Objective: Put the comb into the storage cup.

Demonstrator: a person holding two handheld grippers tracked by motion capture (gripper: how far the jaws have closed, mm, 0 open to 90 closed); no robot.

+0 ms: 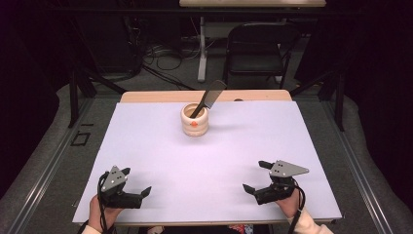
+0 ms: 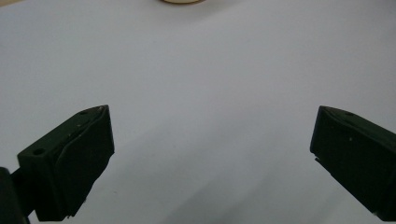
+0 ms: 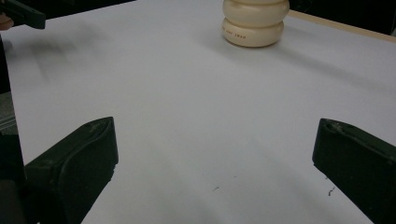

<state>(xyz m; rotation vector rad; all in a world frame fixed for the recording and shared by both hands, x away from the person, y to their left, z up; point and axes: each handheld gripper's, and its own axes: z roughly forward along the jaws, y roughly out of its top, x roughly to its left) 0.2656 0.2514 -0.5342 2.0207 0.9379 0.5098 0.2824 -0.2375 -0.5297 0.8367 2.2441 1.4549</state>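
Each hand-held gripper (image 1: 136, 181) (image 1: 255, 176) gapes wide (holding nothing).

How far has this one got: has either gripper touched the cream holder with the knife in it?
Nothing looks done: the dark-handled knife stands tilted in the cream ribbed holder at the far middle of the white table. Nothing is in hand: the left gripper and right gripper rest at the near edge, jaws wide apart and empty. Reaching for and handling the holder or knife seems to be all left.
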